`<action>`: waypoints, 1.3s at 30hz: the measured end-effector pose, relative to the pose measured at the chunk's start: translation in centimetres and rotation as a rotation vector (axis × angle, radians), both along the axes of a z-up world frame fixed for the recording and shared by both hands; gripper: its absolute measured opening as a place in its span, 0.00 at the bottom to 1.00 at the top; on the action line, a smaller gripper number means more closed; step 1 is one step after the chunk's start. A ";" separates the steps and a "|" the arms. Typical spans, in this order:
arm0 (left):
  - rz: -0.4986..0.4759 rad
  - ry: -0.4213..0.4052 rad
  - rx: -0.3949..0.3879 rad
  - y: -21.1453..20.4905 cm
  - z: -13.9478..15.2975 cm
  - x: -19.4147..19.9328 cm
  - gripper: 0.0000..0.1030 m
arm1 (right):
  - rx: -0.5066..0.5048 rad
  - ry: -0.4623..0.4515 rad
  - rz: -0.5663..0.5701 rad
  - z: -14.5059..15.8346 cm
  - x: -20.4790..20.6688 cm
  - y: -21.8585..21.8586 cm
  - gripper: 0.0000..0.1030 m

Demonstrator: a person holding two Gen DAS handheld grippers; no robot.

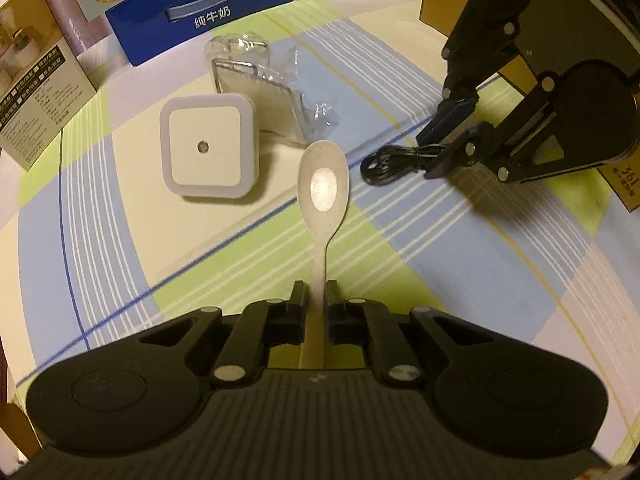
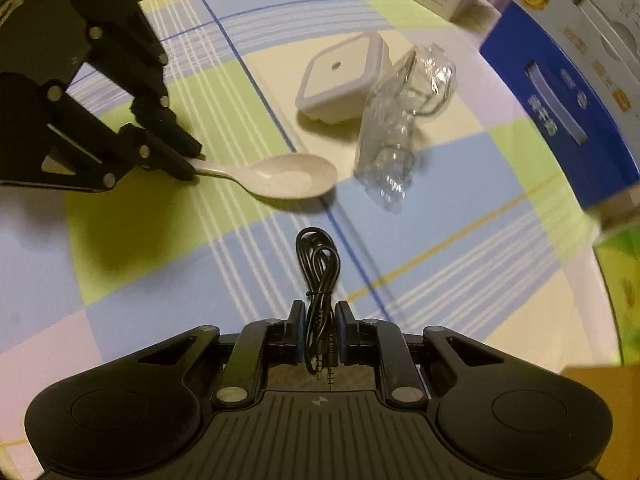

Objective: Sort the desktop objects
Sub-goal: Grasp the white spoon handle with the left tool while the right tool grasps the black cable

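A pale plastic spoon [image 1: 324, 184] points away from me with its bowl up, and my left gripper [image 1: 316, 292] is shut on its handle. In the right wrist view the same spoon [image 2: 292, 176] lies low over the checked cloth, with the left gripper [image 2: 192, 160] clamped on its handle end. My right gripper [image 2: 318, 312] is shut on a tied bundle of black audio cable [image 2: 318, 264], whose plugs hang back between the fingers. From the left wrist view the right gripper [image 1: 436, 144] stands at the right, and the cable [image 1: 384, 164] loops out of it on the cloth.
A white square night light [image 1: 206, 148] [image 2: 340, 72] lies beyond the spoon, beside crumpled clear plastic packaging [image 1: 272, 92] [image 2: 400, 128]. A blue milk carton [image 1: 200, 12] [image 2: 560, 92], a white product box [image 1: 36, 80], a brown carton [image 1: 440, 0] and a green box [image 2: 620, 272] ring the cloth.
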State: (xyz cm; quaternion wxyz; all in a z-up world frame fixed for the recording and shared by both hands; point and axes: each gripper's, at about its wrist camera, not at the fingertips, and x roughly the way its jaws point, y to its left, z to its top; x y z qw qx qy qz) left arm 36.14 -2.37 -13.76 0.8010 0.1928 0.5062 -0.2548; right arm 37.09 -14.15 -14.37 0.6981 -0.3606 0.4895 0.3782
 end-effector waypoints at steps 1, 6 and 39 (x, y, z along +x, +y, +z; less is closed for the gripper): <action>0.004 0.003 0.001 0.0 0.0 -0.3 0.06 | -0.003 0.006 -0.012 0.1 -0.3 -0.1 0.11; 0.040 0.022 0.003 -0.1 0.1 -2.1 0.06 | 0.000 0.027 -0.105 0.8 -2.6 -0.5 0.09; 0.259 -0.096 -0.116 -2.3 2.1 -20.9 0.17 | 0.441 -0.096 -0.731 1.4 -22.6 -9.6 0.15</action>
